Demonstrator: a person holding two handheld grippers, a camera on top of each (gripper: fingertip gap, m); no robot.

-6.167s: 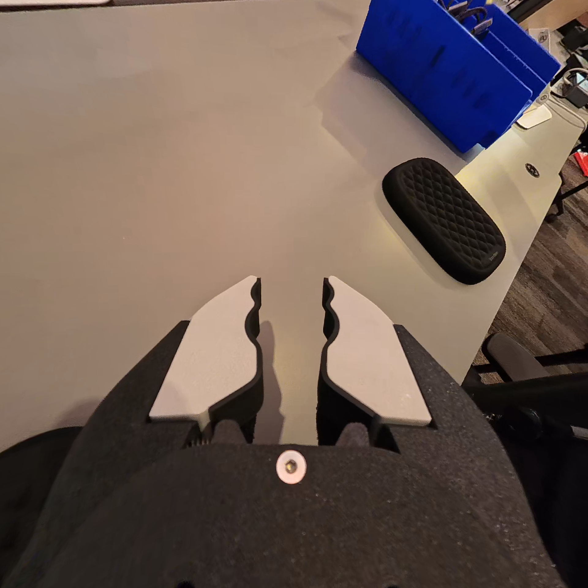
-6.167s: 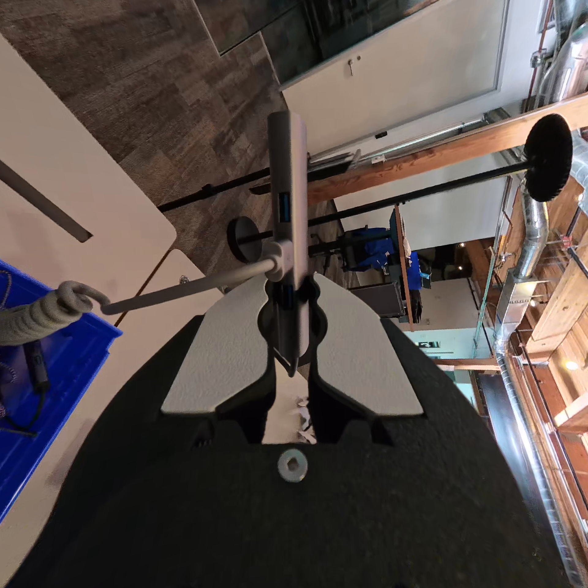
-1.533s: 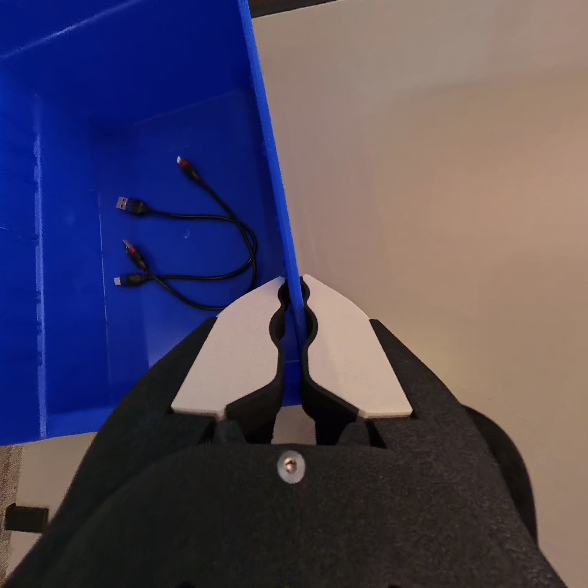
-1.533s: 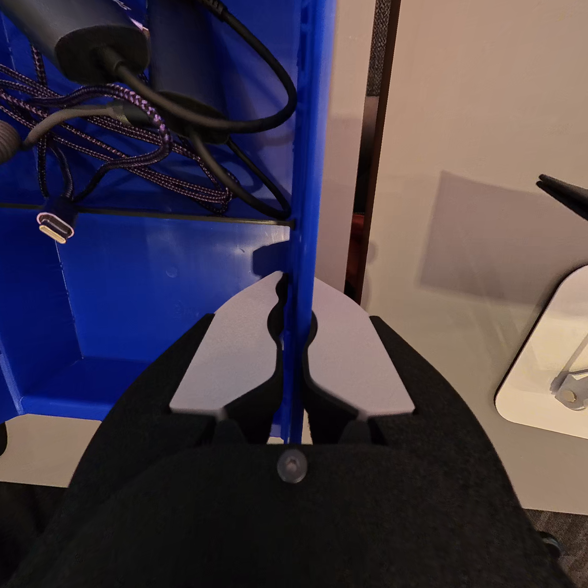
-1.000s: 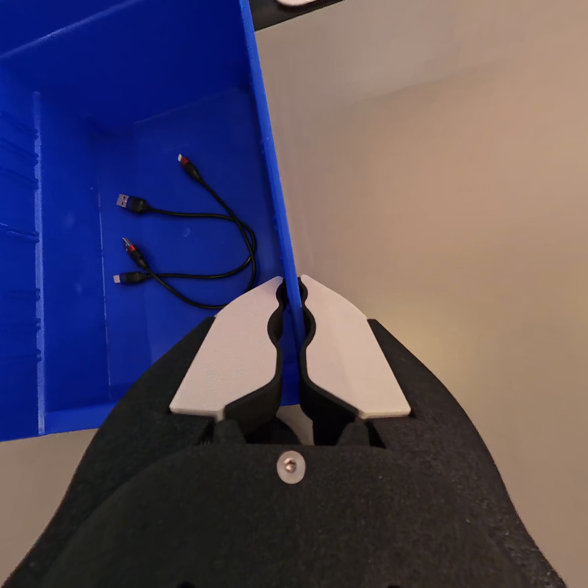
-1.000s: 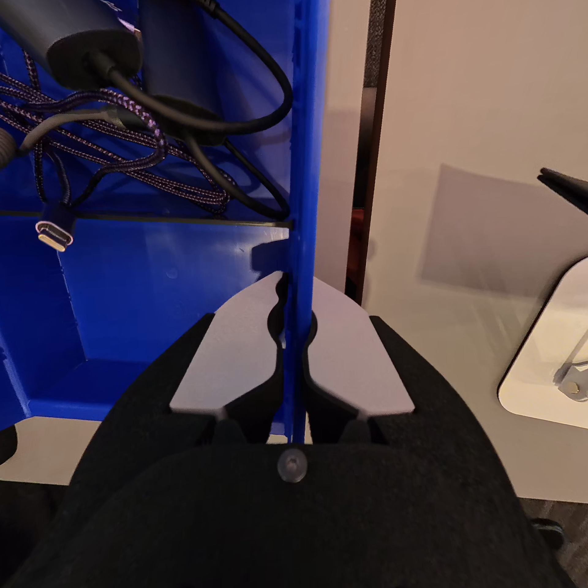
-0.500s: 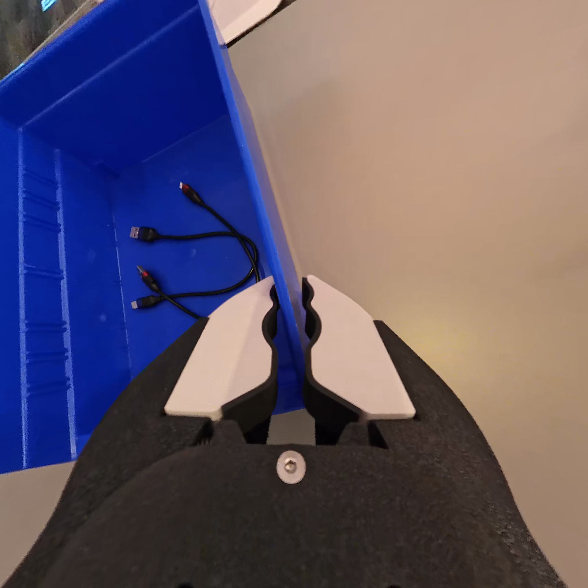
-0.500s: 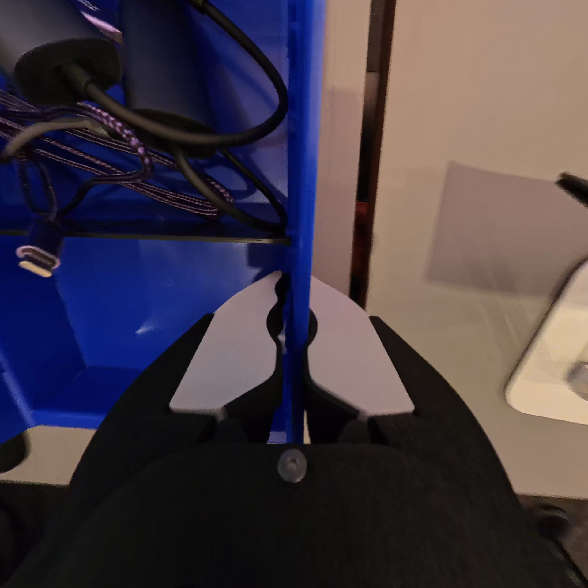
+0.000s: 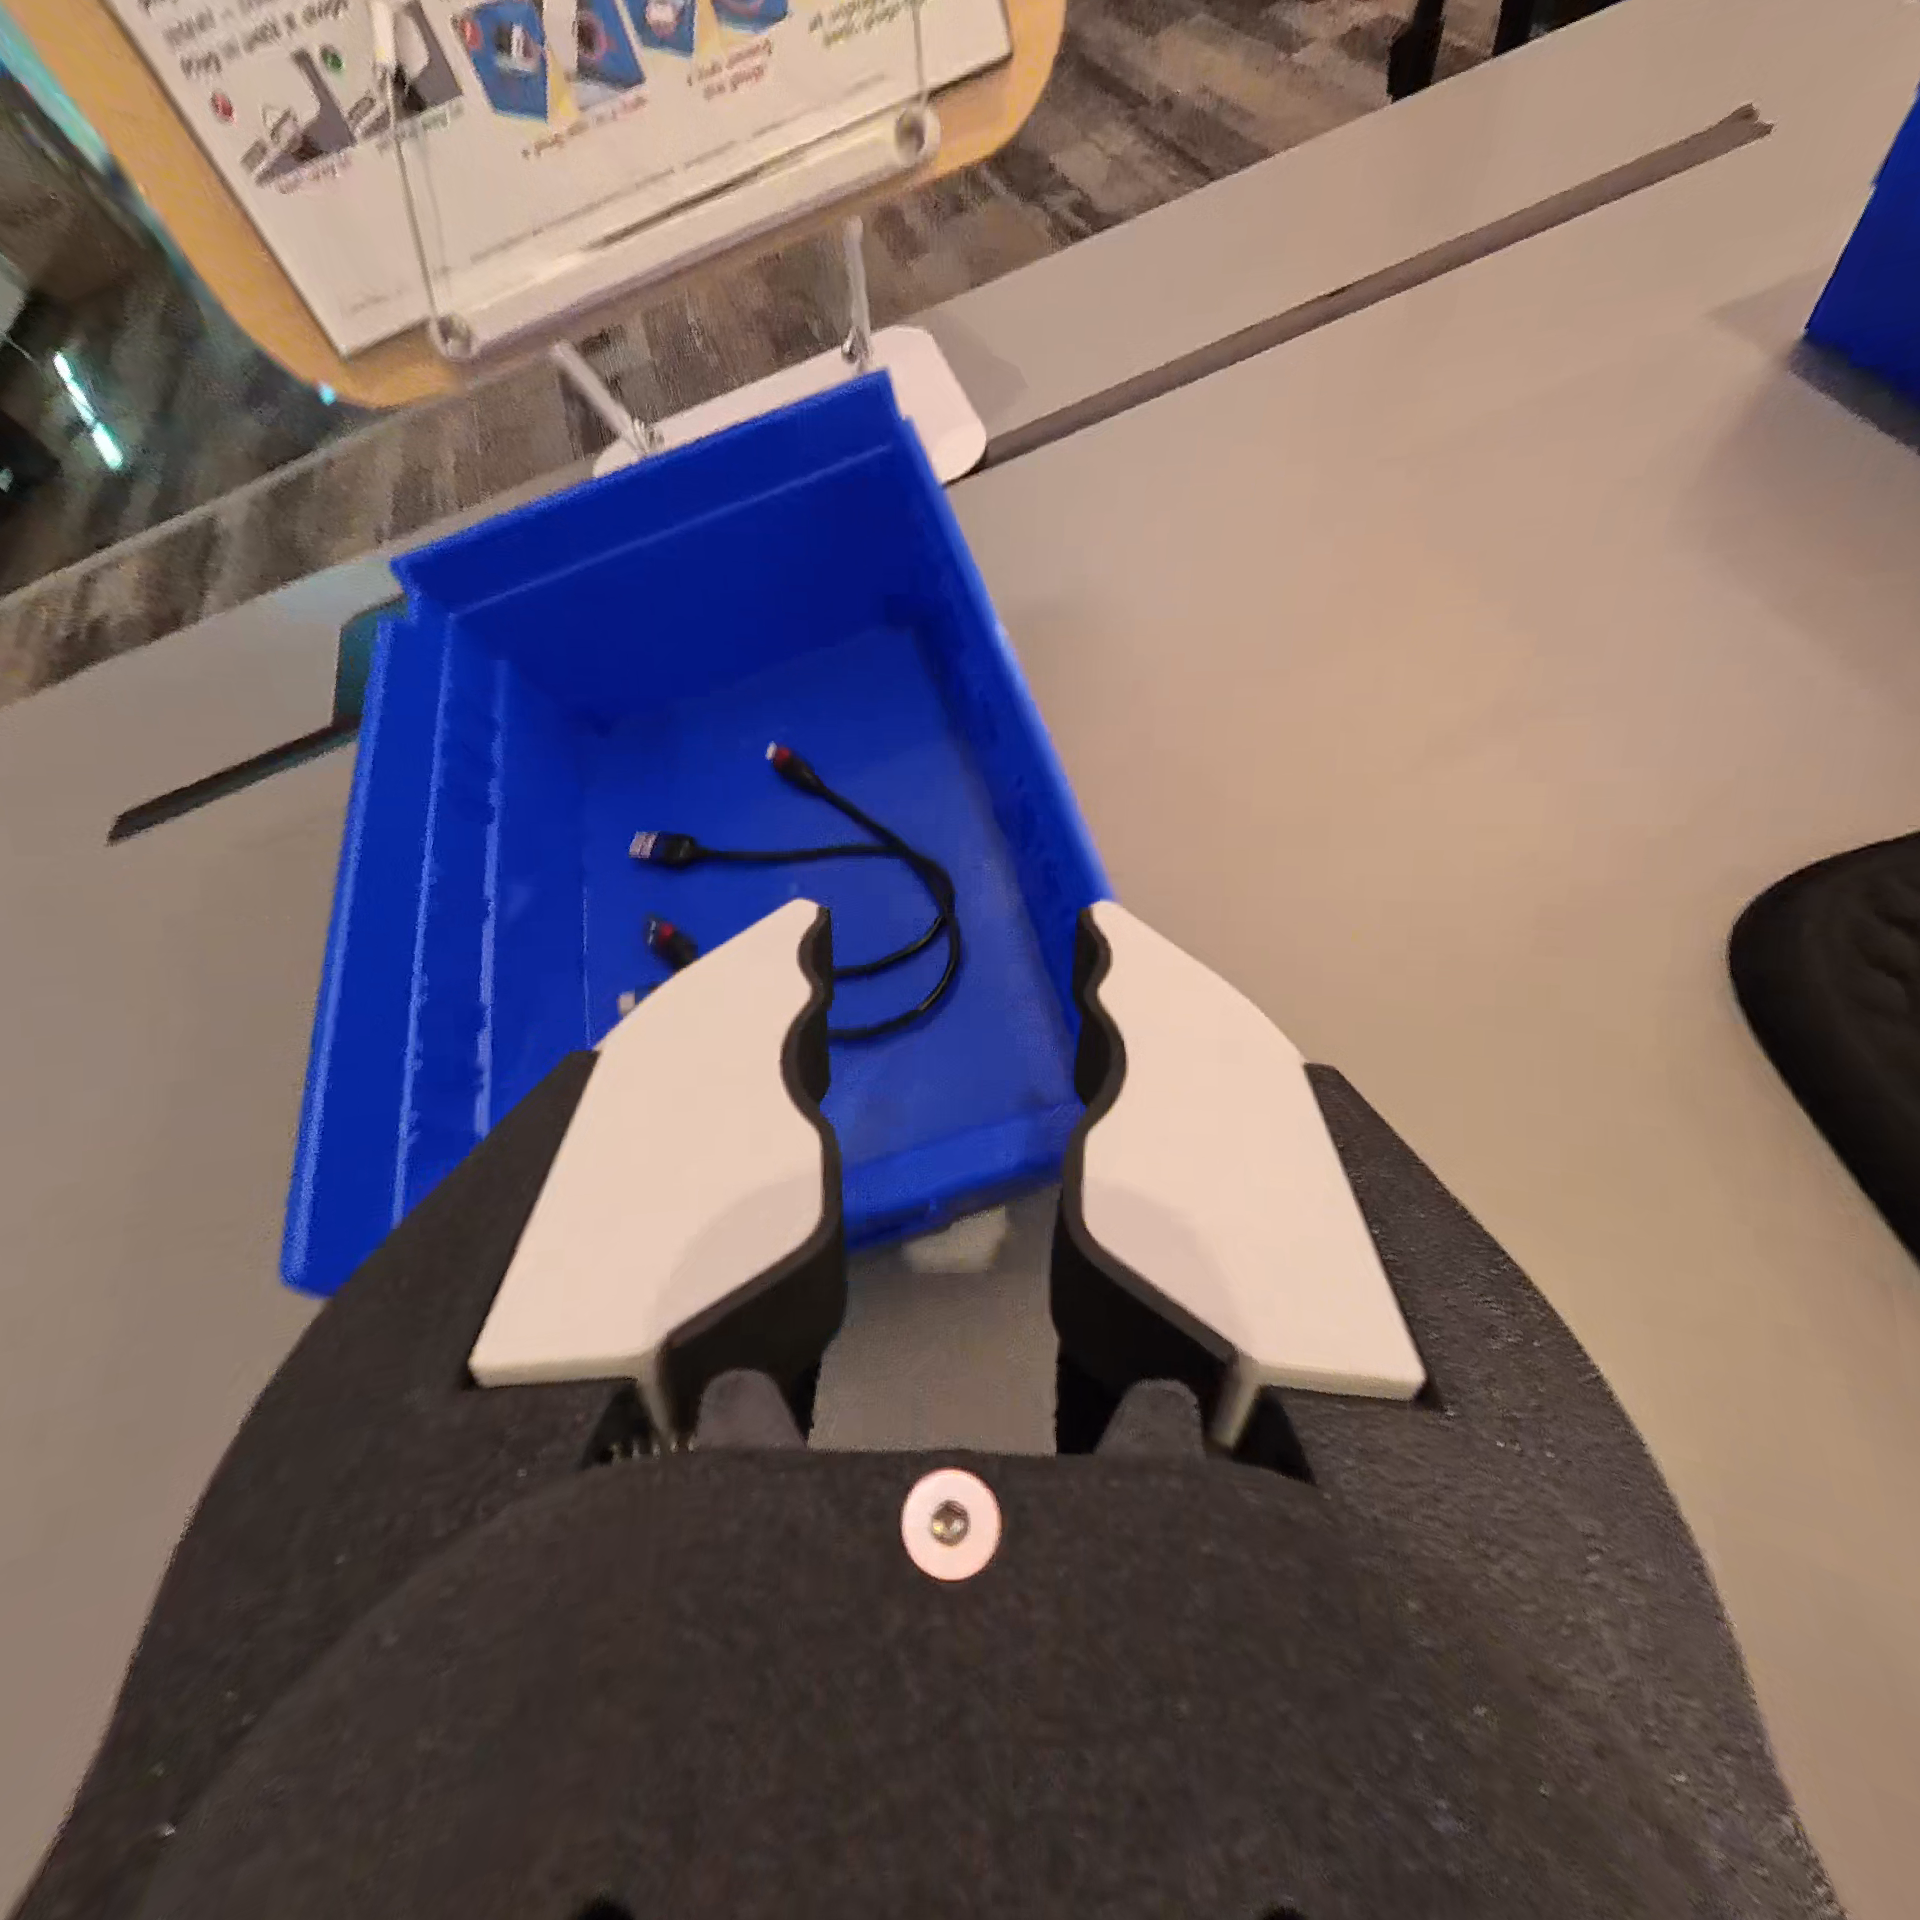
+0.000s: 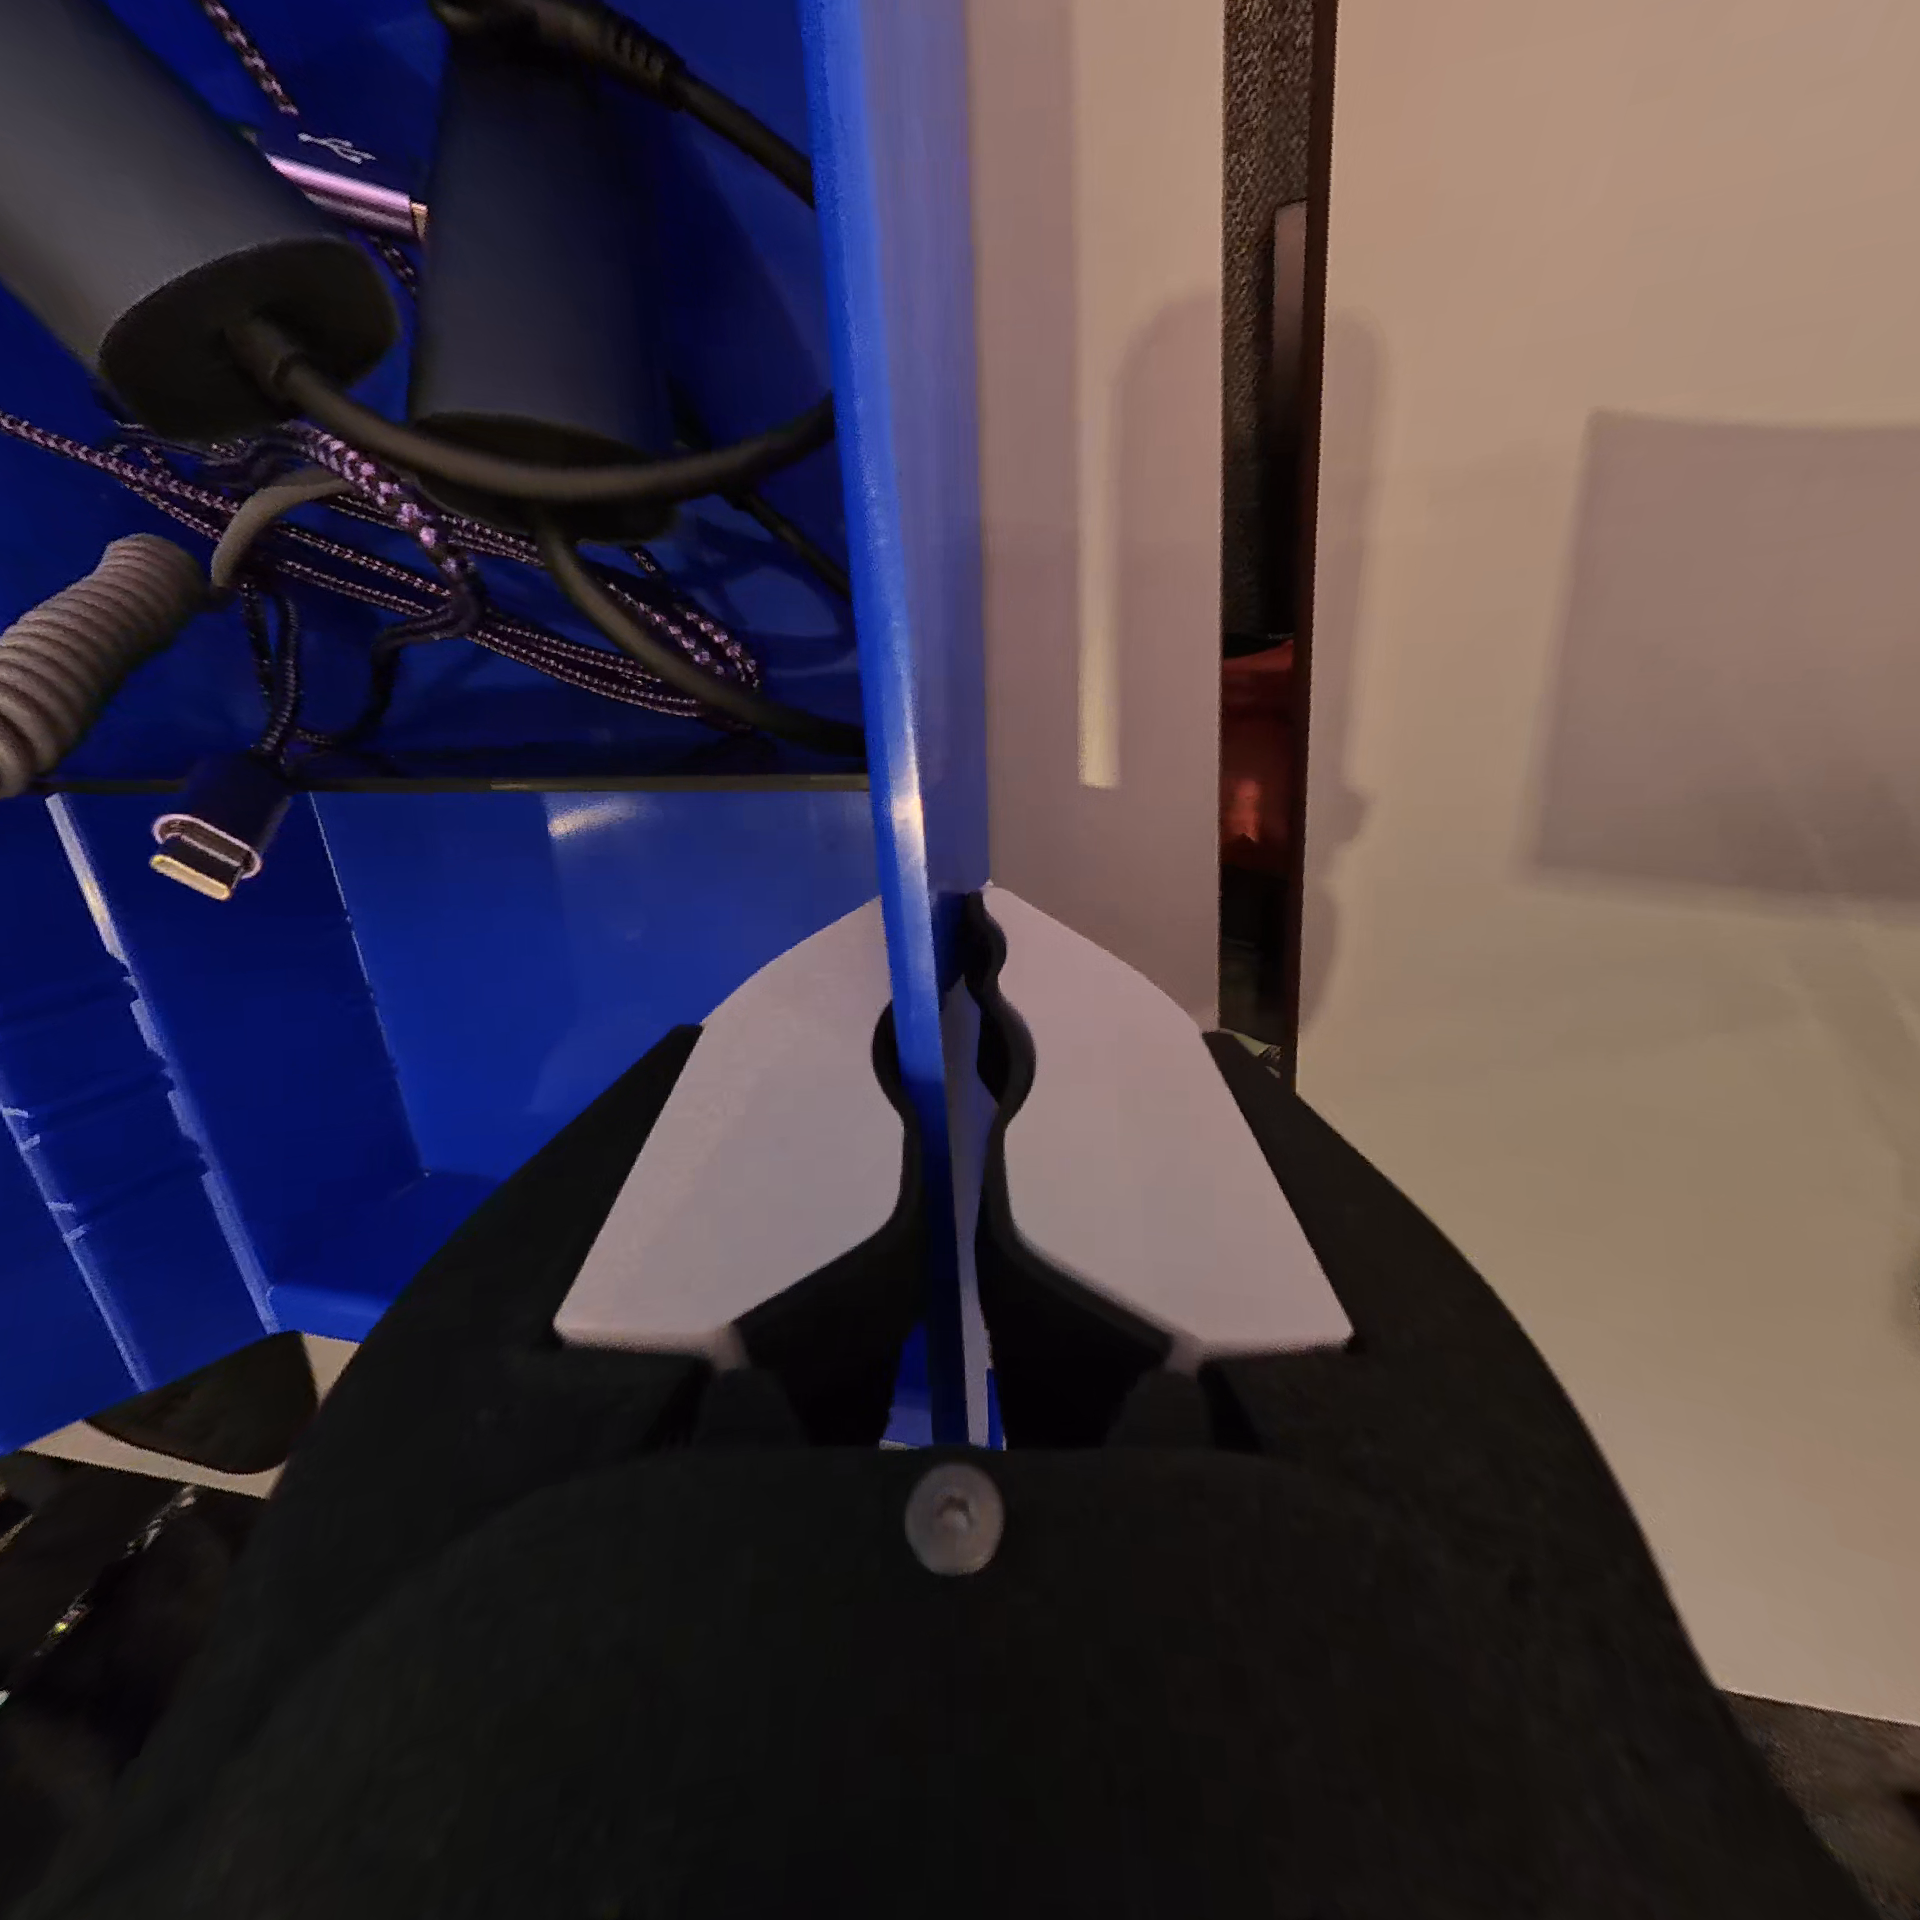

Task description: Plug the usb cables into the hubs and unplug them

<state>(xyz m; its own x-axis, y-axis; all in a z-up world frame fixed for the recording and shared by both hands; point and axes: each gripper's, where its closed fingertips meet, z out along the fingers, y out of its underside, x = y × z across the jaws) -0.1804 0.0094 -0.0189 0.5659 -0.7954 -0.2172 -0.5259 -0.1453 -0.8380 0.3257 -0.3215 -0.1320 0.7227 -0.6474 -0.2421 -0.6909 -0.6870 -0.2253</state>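
My left gripper [image 9: 945, 925] is open and empty, held above the near end of a blue bin [image 9: 644, 540] on the grey table. A black multi-head USB cable [image 9: 894, 862] lies on that bin's floor. My right gripper [image 10: 935, 904] is shut on the side wall of a second blue bin [image 10: 894, 416]. That bin holds two dark grey hubs [image 10: 187, 229] with black leads, a purple braided cable [image 10: 582, 634] with a USB-C plug [image 10: 203, 847], and a grey coiled cable [image 10: 62, 665]. A divider splits off its near compartment.
A black quilted pad [image 9: 1829, 987] lies on the table at the right. A sign on a wire stand [image 9: 582, 156] stands behind the bin. Another blue bin's corner [image 9: 1870, 260] shows at the far right. A dark gap [image 10: 1262, 416] separates two tabletops.
My left gripper has let go of the bin's wall, opened wide and drawn back and up. My right gripper stays shut on its bin's wall, which has shifted slightly.
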